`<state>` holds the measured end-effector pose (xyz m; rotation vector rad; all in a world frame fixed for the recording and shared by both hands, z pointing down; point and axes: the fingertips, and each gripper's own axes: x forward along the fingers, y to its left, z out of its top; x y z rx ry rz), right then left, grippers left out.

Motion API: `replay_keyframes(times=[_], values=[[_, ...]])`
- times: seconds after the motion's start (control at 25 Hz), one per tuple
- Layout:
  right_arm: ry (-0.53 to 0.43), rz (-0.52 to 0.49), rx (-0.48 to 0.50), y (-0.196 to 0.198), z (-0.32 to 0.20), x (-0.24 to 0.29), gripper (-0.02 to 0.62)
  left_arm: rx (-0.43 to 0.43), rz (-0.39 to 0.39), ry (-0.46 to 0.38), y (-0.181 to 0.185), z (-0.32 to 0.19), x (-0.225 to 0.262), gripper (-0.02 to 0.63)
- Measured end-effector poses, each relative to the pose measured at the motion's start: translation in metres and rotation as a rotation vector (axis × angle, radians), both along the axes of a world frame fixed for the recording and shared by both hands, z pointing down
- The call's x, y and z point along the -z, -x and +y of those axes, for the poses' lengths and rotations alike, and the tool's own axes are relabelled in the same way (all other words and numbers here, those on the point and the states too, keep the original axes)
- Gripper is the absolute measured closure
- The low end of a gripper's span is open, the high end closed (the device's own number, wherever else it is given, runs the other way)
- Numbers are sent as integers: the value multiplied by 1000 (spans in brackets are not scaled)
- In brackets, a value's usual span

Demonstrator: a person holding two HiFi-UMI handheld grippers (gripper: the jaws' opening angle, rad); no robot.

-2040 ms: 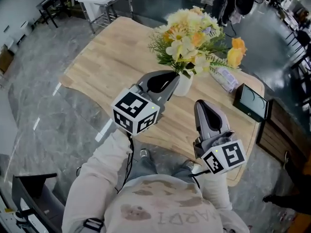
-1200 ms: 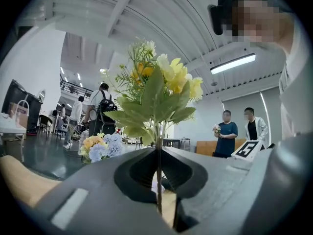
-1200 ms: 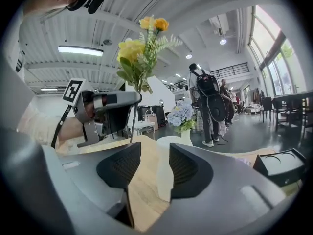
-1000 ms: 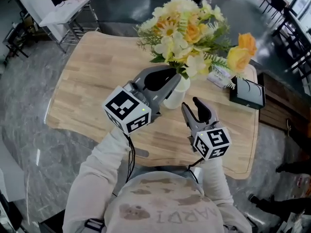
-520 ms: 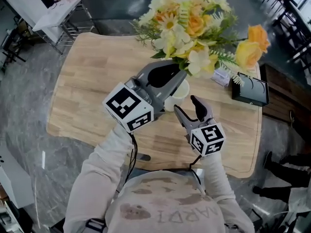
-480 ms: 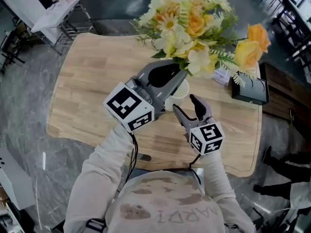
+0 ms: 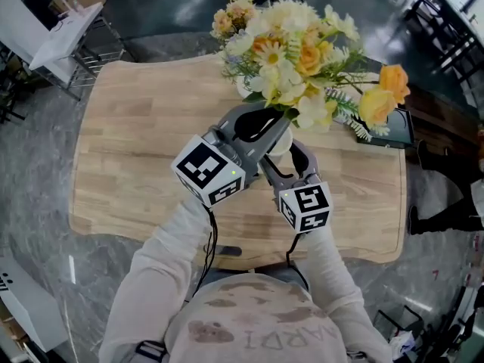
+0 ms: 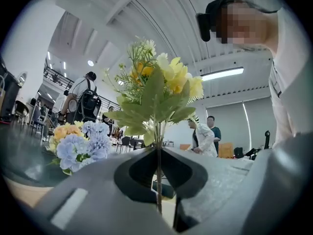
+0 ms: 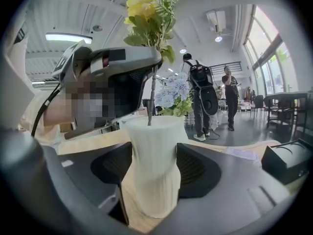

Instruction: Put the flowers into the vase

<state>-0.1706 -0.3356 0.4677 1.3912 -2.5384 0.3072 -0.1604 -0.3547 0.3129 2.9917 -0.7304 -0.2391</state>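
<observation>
Left gripper is clamped on the stem of the yellow flower bunch, whose lower end already sits in the white ribbed vase, while the right gripper, jaws just opened wide, flanks that vase without squeezing it, so only lowering and release seem left.

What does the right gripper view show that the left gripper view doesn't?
Only the right gripper view: the white vase between jaws that have just opened wide, and the left gripper above it. Only the left gripper view: the stem between its own shut jaws, and orange blooms. Both: yellow flowers and the blue bunch.
</observation>
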Motion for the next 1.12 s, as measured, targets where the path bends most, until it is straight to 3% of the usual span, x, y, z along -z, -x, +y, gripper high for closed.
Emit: replay_keyframes(times=[0.32, 0.76, 1.12], values=[[-14, 23, -51, -8, -3, 17, 291, -2, 14, -6, -3, -4, 3, 583], [-8, 33, -64, -15, -3, 23, 291, 26, -110, 12, 2, -3, -36, 566], [-15, 45, -70, -11, 0, 20, 291, -17, -151, 36, 6, 7, -63, 472]])
